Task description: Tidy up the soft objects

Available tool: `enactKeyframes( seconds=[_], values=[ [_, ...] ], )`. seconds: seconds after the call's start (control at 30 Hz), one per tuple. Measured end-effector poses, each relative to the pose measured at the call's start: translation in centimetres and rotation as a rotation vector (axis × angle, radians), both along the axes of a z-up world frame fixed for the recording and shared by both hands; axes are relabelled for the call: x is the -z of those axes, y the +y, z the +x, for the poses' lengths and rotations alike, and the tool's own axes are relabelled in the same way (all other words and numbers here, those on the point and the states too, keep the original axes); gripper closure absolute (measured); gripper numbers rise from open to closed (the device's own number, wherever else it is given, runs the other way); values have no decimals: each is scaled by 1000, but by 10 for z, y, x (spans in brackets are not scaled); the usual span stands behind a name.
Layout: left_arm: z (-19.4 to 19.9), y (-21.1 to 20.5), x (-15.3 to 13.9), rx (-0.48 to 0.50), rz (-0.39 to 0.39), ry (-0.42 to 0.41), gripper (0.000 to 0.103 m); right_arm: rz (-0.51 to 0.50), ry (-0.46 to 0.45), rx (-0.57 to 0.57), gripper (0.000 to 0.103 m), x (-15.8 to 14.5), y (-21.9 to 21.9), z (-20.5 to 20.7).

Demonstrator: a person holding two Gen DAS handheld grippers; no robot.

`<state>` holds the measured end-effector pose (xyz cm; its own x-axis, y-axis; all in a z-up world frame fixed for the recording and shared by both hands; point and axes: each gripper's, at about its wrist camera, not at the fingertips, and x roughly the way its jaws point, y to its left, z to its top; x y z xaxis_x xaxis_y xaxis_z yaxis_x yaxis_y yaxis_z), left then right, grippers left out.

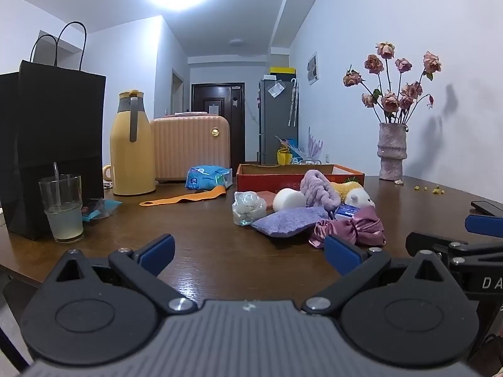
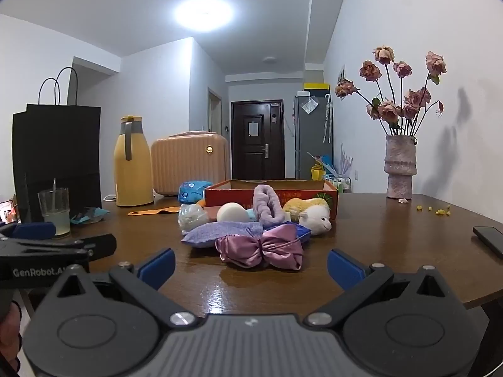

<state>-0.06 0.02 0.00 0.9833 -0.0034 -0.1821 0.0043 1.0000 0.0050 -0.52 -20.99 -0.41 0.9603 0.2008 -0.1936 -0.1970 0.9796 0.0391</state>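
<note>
We see the orange box (image 2: 270, 196) behind the pile of soft objects (image 2: 254, 224) mid-tabletop; its inside is hidden. Only the right view shows the phone (image 2: 490, 238) clearly. The fingers of our left gripper (image 1: 248, 251) and right gripper (image 2: 251, 265) stand wide apart, holding nothing.

"GenRobot.AI" is printed in white on the black left hand-held gripper (image 2: 47, 238), seen from the right wrist. "DA" is read on the black right hand-held gripper (image 1: 481, 229); further lettering is cut off.

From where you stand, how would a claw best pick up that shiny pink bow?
Probably at the pink satin bow's cinched middle, where it is narrowest. The right claw, open and directly facing it, could come straight in from the near side, one finger above each puffy loop's inner end.
</note>
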Motion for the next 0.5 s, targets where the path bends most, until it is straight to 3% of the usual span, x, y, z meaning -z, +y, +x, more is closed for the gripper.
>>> enactKeyframes(
  seconds=[0.5],
  values=[
    [-3, -3, -2, 21, 20, -14, 0, 32, 12, 10, 0, 1, -2, 4]
  ],
)
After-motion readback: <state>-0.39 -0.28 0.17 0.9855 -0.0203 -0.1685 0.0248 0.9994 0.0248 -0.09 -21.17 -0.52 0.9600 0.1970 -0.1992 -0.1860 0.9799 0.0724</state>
